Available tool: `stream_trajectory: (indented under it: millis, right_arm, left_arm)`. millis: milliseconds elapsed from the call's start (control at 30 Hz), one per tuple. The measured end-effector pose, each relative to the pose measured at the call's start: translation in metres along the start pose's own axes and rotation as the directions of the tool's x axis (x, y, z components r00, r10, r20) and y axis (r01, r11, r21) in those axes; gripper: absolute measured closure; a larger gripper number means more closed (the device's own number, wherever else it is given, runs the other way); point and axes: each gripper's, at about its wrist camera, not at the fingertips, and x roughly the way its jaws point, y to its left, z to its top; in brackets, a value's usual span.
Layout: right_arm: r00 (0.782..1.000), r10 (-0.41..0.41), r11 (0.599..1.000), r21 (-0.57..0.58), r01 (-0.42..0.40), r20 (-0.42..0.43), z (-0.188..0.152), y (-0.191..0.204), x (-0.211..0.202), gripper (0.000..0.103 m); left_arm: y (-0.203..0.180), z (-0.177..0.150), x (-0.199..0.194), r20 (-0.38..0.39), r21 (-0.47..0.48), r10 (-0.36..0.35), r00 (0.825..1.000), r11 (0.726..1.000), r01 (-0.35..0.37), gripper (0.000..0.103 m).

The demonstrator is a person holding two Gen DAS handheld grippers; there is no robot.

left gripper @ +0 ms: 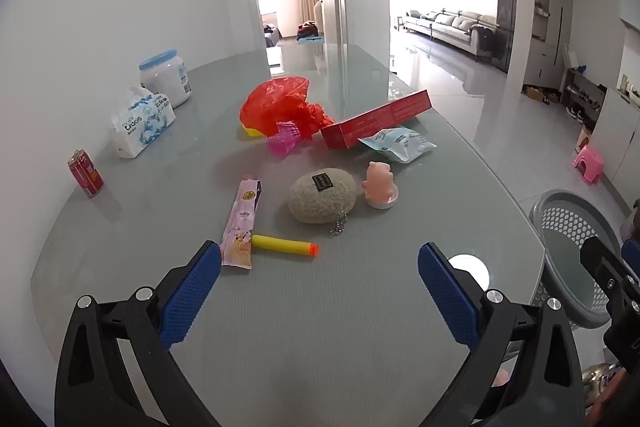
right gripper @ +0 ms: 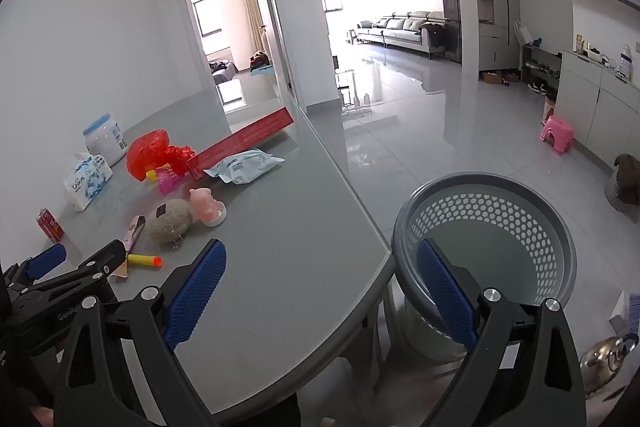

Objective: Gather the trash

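On the grey table (left gripper: 320,327) lie a pink wrapper (left gripper: 242,227), a yellow foam dart (left gripper: 280,243), a crumpled red plastic bag (left gripper: 276,103), a pale blue empty packet (left gripper: 396,143) and a long red box (left gripper: 376,125). My left gripper (left gripper: 320,259) hovers open just short of the dart, nothing between its blue pads. My right gripper (right gripper: 322,251) is open too. It hangs over the table's right edge, one finger above the table and the other over the grey perforated basket (right gripper: 480,187) on the floor. The basket looks empty.
A fuzzy egg-shaped pouch (left gripper: 322,195), a pink pig figure (left gripper: 378,183) and a pink shuttlecock (left gripper: 286,141) sit mid-table. A red can (left gripper: 85,173), tissue pack (left gripper: 142,123) and white jar (left gripper: 165,77) line the left wall. A pink stool (right gripper: 556,133) stands on the floor.
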Motion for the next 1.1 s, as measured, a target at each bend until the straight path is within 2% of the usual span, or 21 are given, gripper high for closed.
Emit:
stream_trajectory:
  millis: [1100]
  right_arm:
    - [1.0, -0.008, 1.0, 0.006, 0.008, -0.004, 0.003, -0.003, 0.0, 0.011]
  left_arm:
    - [-0.003, 0.003, -0.009, 0.023, 0.004, -0.017, 1.0, 1.0, 0.017, 0.006]
